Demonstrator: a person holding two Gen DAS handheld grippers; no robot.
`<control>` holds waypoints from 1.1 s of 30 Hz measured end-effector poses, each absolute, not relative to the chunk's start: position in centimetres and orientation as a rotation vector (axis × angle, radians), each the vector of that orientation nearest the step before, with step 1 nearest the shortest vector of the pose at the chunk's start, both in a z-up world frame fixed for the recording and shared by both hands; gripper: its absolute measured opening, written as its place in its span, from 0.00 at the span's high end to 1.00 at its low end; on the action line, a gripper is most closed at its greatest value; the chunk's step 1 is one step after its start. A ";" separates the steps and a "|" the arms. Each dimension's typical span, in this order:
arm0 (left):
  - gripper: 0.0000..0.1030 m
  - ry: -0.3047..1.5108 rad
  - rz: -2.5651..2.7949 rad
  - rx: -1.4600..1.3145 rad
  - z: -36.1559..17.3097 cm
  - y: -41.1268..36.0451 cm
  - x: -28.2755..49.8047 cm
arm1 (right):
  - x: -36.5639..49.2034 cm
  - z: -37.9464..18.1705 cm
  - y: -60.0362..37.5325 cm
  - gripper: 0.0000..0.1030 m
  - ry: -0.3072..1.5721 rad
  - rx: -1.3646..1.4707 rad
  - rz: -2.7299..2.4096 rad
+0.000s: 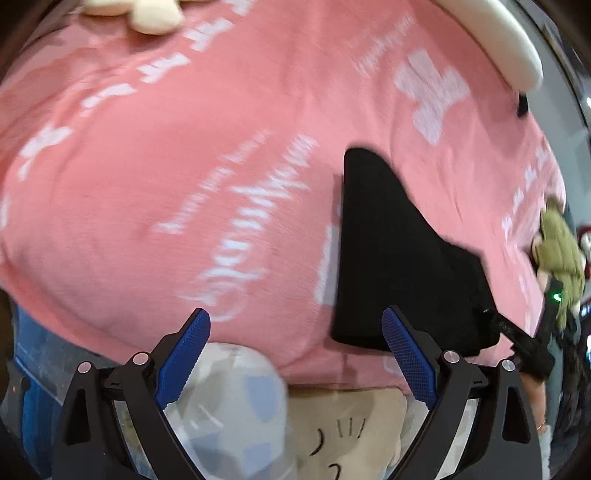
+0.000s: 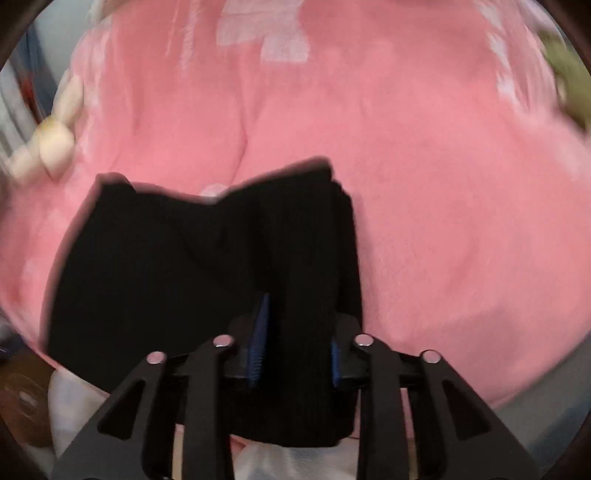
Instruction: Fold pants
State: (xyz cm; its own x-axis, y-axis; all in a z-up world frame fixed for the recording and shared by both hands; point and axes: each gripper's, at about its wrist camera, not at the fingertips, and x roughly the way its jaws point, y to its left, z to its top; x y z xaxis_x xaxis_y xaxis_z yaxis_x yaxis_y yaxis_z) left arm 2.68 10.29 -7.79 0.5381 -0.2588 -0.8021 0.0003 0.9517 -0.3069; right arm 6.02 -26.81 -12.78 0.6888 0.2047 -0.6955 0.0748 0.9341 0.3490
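Pants [image 2: 192, 266] sit clamped in right gripper [image 2: 297, 354]; left gripper [image 1: 299, 354] gapes wide, holding nothing.

The pink blanket [image 1: 184, 177] offers a wide bare stretch ahead and to the left of the left gripper [image 1: 295, 354], whose blue pads stand wide apart with nothing between them. To its right the black pants [image 1: 399, 258] cover the blanket. A cream plush toy [image 1: 155, 14] blocks the far left edge, a white cushion [image 1: 491, 33] the far right corner, and an olive plush toy [image 1: 557, 251] the right edge. In the right wrist view, a thick fold of pants [image 2: 295, 332] fills the right gripper [image 2: 297, 354]; open blanket [image 2: 461, 221] lies to its right.
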 end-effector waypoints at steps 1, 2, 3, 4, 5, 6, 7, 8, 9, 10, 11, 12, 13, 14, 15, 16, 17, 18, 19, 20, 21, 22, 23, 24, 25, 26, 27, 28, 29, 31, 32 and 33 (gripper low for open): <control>0.11 1.017 -0.173 -0.271 -8.4 9.2 3.3 | 5.5 -12.2 -27.3 0.71 0.792 0.390 0.063; 0.11 1.036 -0.177 -0.260 -8.7 8.5 3.8 | 4.7 -11.1 -27.6 0.70 0.751 0.374 0.032; 0.11 1.045 -0.178 -0.259 -8.9 8.1 4.2 | 4.2 -10.3 -27.8 0.67 0.720 0.356 0.014; 0.11 1.041 -0.189 -0.267 -8.9 7.5 4.5 | 4.2 -9.8 -28.1 0.64 0.709 0.354 0.016; 0.11 1.028 -0.205 -0.279 -8.8 6.9 5.0 | 4.6 -9.9 -28.5 0.57 0.724 0.366 0.030; 0.11 1.025 -0.213 -0.287 -8.9 6.5 5.4 | 5.4 -10.7 -29.0 0.51 0.763 0.390 0.042; 0.11 1.027 -0.225 -0.297 -9.0 6.0 5.9 | 6.1 -11.4 -29.2 0.49 0.782 0.411 0.065; 0.11 1.035 -0.239 -0.309 -9.4 5.5 6.4 | 5.9 -12.2 -29.0 0.48 0.794 0.428 0.081; 0.11 1.065 -0.234 -0.323 -10.2 5.0 7.2 | 6.0 -12.8 -28.9 0.46 0.810 0.441 0.090; 0.11 1.090 -0.229 -0.343 -10.9 4.9 7.8 | 6.2 -13.6 -29.0 0.43 0.830 0.458 0.100; 0.11 1.108 -0.234 -0.364 -11.6 4.7 8.4 | 6.2 -14.2 -29.0 0.42 0.840 0.487 0.114; 0.11 1.139 -0.216 -0.376 -12.6 4.5 9.0 | 6.6 -14.8 -28.6 0.41 0.846 0.516 0.130; 0.11 1.148 -0.210 -0.382 -13.1 4.4 9.2 | 6.9 -15.5 -28.4 0.39 0.855 0.545 0.147; 0.09 1.141 -0.206 -0.379 -13.5 4.3 9.5 | 6.9 -16.1 -28.5 0.37 0.856 0.564 0.151; 0.08 1.131 -0.209 -0.373 -13.7 4.2 9.6 | 6.9 -16.5 -28.5 0.38 0.847 0.581 0.156; 0.11 1.121 -0.213 -0.364 -13.7 4.1 9.6 | 7.0 -16.7 -28.5 0.47 0.825 0.600 0.162; 0.17 1.093 -0.223 -0.351 -13.4 4.2 9.6 | 7.0 -16.7 -28.3 0.52 0.823 0.615 0.173; 0.39 1.065 -0.249 -0.329 -12.9 3.9 9.4 | 7.1 -16.3 -28.1 0.59 0.818 0.630 0.182; 0.54 1.048 -0.271 -0.296 -12.1 3.8 9.2 | 6.9 -15.1 -27.4 0.62 0.802 0.627 0.204; 0.60 1.040 -0.274 -0.296 -11.6 3.9 9.0 | 6.5 -14.0 -27.0 0.63 0.786 0.622 0.231; 0.67 1.037 -0.288 -0.315 -10.6 4.3 8.7 | 6.2 -12.8 -26.4 0.64 0.771 0.620 0.259; 0.68 1.033 -0.307 -0.339 -9.8 4.8 8.4 | 5.5 -11.1 -25.6 0.64 0.751 0.596 0.289; 0.68 1.027 -0.322 -0.360 -8.8 5.4 7.8 | 4.7 -10.1 -25.0 0.64 0.739 0.567 0.306; 0.68 1.017 -0.320 -0.363 -7.9 6.0 7.1 | 3.9 -9.4 -24.2 0.64 0.740 0.534 0.320; 0.68 0.996 -0.303 -0.335 -6.9 6.7 6.1 | 3.6 -9.6 -23.8 0.58 0.756 0.519 0.323; 0.66 0.984 -0.282 -0.305 -6.4 7.2 5.4 | 3.4 -10.3 -23.4 0.54 0.788 0.495 0.319; 0.58 0.996 -0.249 -0.279 -6.7 7.7 4.9 | 3.3 -11.6 -23.1 0.51 0.826 0.448 0.290; 0.50 1.021 -0.225 -0.261 -7.5 7.9 4.9 | 3.1 -13.3 -22.8 0.50 0.875 0.382 0.211; 0.49 1.070 -0.207 -0.243 -9.1 8.2 5.2 | 2.9 -14.2 -22.8 0.52 0.898 0.337 0.135; 0.51 1.127 -0.167 -0.225 -10.3 8.6 5.1 | 1.4 -13.3 -23.2 0.64 0.828 0.375 0.133; 0.51 1.114 -0.160 -0.231 -10.1 8.8 4.7 | 0.9 -12.2 -23.0 0.68 0.799 0.364 0.119; 0.51 1.069 -0.144 -0.216 -8.9 8.9 4.0 | 0.6 -10.3 -22.3 0.74 0.755 0.309 0.116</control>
